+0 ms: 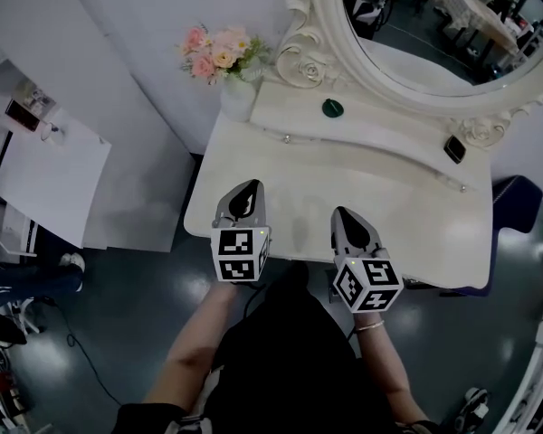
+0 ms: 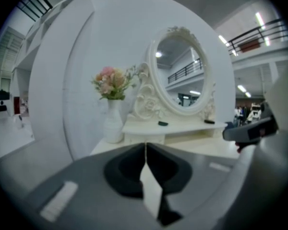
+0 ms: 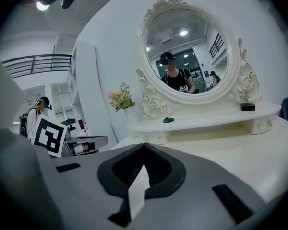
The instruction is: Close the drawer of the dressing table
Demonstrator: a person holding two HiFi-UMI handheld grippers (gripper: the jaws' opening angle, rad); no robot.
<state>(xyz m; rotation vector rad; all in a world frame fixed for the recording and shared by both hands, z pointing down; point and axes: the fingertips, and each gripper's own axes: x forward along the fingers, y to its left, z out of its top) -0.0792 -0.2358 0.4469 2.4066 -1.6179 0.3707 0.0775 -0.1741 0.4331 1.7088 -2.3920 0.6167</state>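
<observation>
The white dressing table [image 1: 281,174] lies below me, its oval mirror [image 1: 489,98] at the back. My left gripper [image 1: 246,189] is shut and empty over the tabletop's front left part. My right gripper [image 1: 345,213] is shut and empty beside it, to the right, also near the front edge. The left gripper view has the jaw tips [image 2: 145,145] closed together, aimed at the mirror. Those in the right gripper view [image 3: 144,145] meet the same way. The raised shelf [image 1: 380,147] has small knobbed drawers [image 3: 151,138], which look closed. Any drawer under the tabletop's front edge is hidden.
A vase of pink flowers [image 1: 222,61] stands at the table's back left. A green item [image 1: 333,108] and a small black item [image 1: 454,148] lie on the shelf. A white side desk [image 1: 50,174] is to the left, a dark blue seat [image 1: 518,202] to the right.
</observation>
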